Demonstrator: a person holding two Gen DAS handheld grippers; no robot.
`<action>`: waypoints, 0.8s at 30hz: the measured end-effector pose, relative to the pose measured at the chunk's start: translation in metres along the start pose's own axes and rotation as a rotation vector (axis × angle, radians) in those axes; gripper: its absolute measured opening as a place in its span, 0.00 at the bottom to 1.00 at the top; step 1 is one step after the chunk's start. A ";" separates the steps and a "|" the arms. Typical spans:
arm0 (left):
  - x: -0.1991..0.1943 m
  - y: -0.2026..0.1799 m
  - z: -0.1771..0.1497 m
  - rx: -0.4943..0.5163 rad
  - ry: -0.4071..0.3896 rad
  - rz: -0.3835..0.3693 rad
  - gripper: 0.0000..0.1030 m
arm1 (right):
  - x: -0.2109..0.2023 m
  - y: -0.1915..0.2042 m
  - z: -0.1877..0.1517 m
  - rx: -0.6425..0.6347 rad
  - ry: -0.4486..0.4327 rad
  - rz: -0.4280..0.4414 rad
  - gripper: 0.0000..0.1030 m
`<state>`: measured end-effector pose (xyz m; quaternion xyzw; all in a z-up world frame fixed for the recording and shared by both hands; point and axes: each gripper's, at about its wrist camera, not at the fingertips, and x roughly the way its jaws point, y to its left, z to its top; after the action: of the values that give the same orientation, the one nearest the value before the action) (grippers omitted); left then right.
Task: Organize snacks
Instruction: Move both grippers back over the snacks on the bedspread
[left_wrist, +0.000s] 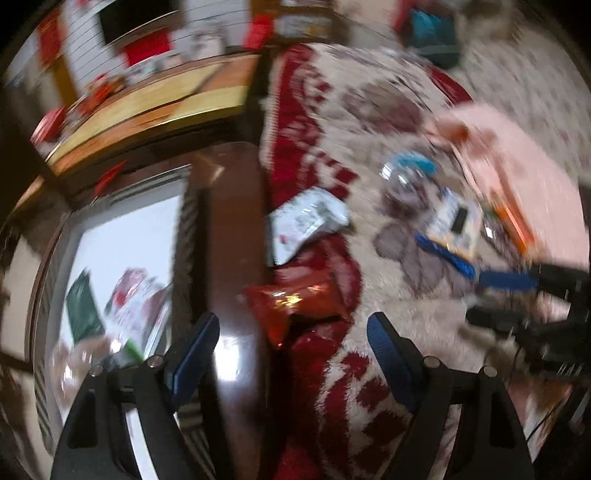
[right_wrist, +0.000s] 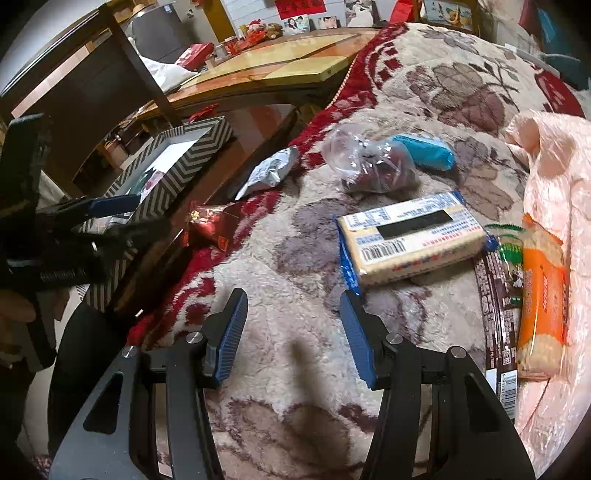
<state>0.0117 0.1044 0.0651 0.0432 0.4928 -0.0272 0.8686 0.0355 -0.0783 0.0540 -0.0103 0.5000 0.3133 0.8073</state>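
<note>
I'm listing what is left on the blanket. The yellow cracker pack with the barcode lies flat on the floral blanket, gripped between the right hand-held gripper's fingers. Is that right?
Not quite. The yellow cracker pack does lie flat on the floral blanket, but the right hand-held gripper is not gripping it: its jaws stand open and empty just short of the pack, as the right wrist view shows.
</note>
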 end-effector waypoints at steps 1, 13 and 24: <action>0.004 -0.003 0.001 0.039 0.012 -0.009 0.81 | 0.000 -0.002 0.000 0.005 0.000 -0.001 0.50; 0.043 -0.015 0.012 0.342 0.119 -0.018 0.81 | -0.003 -0.022 0.007 0.048 -0.012 -0.008 0.50; 0.048 -0.004 0.024 0.271 0.162 -0.134 0.40 | -0.011 -0.044 0.010 0.109 -0.030 -0.025 0.50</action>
<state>0.0566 0.0982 0.0366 0.1290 0.5547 -0.1476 0.8086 0.0629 -0.1157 0.0543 0.0320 0.5038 0.2758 0.8180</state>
